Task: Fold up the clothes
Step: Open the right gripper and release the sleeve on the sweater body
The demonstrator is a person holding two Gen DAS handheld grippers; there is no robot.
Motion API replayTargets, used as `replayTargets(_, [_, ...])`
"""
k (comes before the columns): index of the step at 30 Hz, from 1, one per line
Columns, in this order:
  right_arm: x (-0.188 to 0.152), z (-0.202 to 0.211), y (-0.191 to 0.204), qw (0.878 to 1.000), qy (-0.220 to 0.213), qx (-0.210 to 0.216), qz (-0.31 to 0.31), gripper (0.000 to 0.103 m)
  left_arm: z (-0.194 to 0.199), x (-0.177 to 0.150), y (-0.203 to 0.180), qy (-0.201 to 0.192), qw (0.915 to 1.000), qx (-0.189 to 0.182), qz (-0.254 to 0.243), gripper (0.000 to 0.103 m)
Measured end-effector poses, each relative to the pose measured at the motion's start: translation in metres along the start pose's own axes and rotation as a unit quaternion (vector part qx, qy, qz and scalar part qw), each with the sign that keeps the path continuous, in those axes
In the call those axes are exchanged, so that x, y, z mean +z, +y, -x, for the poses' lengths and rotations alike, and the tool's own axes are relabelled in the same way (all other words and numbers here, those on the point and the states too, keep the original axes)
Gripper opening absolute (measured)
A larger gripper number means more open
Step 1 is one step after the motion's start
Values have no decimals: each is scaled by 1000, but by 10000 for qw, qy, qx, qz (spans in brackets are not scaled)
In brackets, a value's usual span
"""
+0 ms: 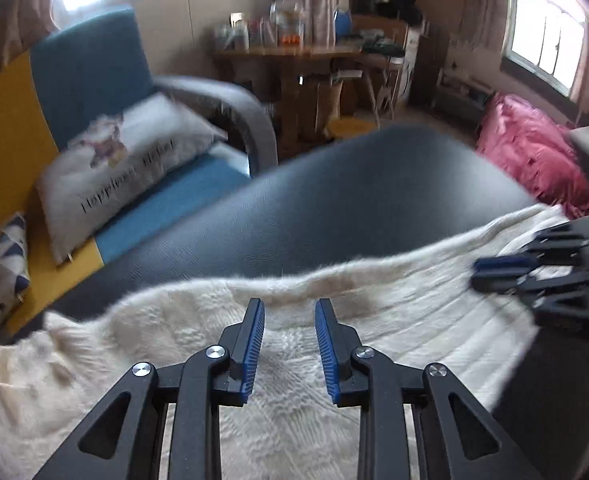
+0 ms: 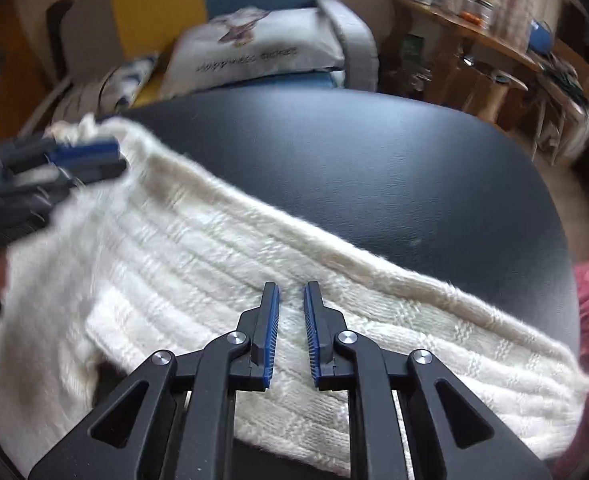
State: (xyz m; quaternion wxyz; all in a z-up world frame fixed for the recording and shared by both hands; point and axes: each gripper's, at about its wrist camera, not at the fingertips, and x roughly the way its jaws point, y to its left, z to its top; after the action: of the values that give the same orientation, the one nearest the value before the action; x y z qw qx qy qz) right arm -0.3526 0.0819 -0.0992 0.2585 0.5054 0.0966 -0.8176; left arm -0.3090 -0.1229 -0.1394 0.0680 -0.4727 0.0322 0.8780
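Observation:
A white knitted sweater (image 1: 394, 300) lies spread across the near part of a round black table (image 1: 354, 200), its far edge running from left to right. My left gripper (image 1: 288, 302) hovers over the fluffy left part just short of that edge. Its jaws stand apart and only flat knit shows between them. In the right wrist view my right gripper (image 2: 291, 285) is above the ribbed part of the sweater (image 2: 174, 248), jaws nearly together with nothing pinched that I can see. Each gripper shows in the other's view: right gripper (image 1: 476, 270), left gripper (image 2: 118, 156).
Behind the table (image 2: 354, 168) stands a blue and yellow sofa (image 1: 86, 72) with a printed cushion (image 1: 126, 160). A pink blanket (image 1: 534, 160) is heaped at the right. A cluttered wooden desk (image 1: 294, 52) stands by the far wall. The far half of the tabletop is bare.

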Motion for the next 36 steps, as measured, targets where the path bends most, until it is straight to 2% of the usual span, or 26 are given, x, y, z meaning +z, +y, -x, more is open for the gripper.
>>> replayTargets(4, [-8, 3, -4, 9999, -141, -55, -25, 11, 3, -2, -3, -209, 9996, 57, 177, 26])
replayTargets(7, [-9, 16, -3, 9996, -276, -28, -1, 11, 18, -1, -7, -446, 9988, -116, 149, 26])
replayTargets(9, [-12, 35, -11, 9986, -463, -262, 25, 11, 29, 2, -12, -664, 9976, -211, 15, 26])
replayTargets(12, [-21, 53, -47, 9964, -561, -486, -406, 11, 21, 15, -27, -613, 9976, -198, -242, 26])
replayTargets(15, [-31, 47, -89, 9925, -373, -804, -846, 11, -13, 22, -32, -60, 9998, -101, -145, 26])
replayTargets(17, [-41, 32, -110, 9896, -157, -939, -1082, 11, -16, 23, -26, -155, 9995, -229, 126, 26])
replayTargets(20, [-49, 33, -115, 9891, -360, -831, -1160, 11, -9, 24, -21, -163, 9992, -250, 283, 26])
replayTargets(24, [-49, 46, -108, 9892, -466, -741, -1178, 11, 22, 11, -19, -443, 9988, -144, 137, 26])
replayTargets(29, [-62, 73, -72, 9952, -625, -404, -633, 11, 61, -28, -21, -672, 9973, -191, -216, 26])
replayTargets(31, [-67, 79, -55, 9969, -626, -233, -405, 13, 71, -42, -27, -670, 9968, -267, -351, 26])
replayTargets(36, [-68, 62, -10, 9988, -482, -77, 43, 14, 72, -63, -50, -507, 9970, -320, -490, 26])
